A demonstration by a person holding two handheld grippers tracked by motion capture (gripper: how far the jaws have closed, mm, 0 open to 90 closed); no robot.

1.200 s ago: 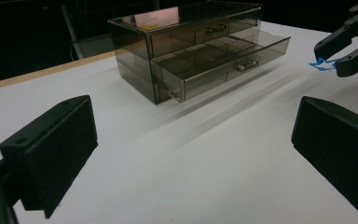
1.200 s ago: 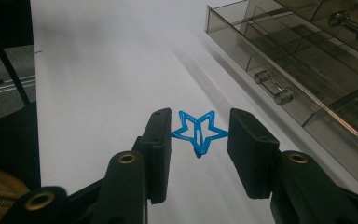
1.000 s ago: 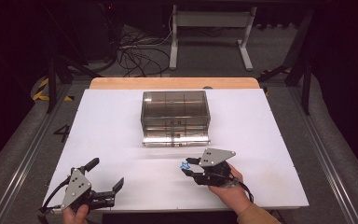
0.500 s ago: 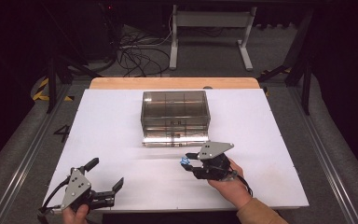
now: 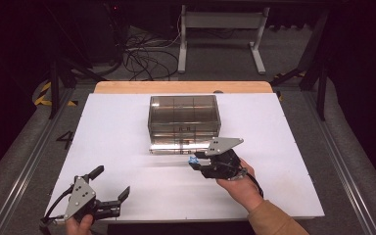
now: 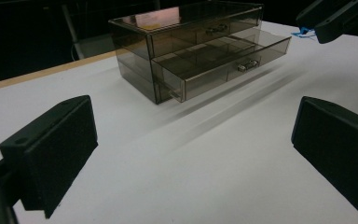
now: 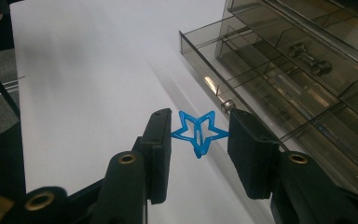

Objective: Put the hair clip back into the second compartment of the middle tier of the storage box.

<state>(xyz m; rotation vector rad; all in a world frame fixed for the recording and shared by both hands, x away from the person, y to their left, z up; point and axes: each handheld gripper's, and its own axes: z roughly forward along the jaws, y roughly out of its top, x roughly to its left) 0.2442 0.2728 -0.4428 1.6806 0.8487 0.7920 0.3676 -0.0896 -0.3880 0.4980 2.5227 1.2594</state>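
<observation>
So I've got a little blue star (image 7: 198, 131) pinched between the jaws of my right gripper (image 5: 196, 162), two of its points pressed against the pads. It's an open outline shape, thin plastic or wire, hard to say which from the right gripper view. It hangs just above the table (image 5: 127, 122), right at the front lip of the open drawer (image 7: 279, 93).

The drawer belongs to a smoky see-through box (image 5: 184, 117) sitting mid-table, a bit toward the far side. It's pulled out toward me, and it's split into small compartments by thin dividers; a small metal knob (image 7: 228, 105) sticks off its front, just beside the star. A second drawer above it looks closed, with its own knob.

Room-wise: lots of bare white table to the left of the box and in front of it. The far edge shows a strip of wood (image 5: 176, 87), and the table's near edge is right under my hands.

My left gripper (image 5: 108, 188) is parked at the near-left corner, well apart from everything, jaws spread wide with nothing between them. From the left gripper view the box sits ahead past open white surface, and my right gripper pokes in at the top right corner.

My right hand (image 5: 239, 183) comes in over the near edge.
</observation>
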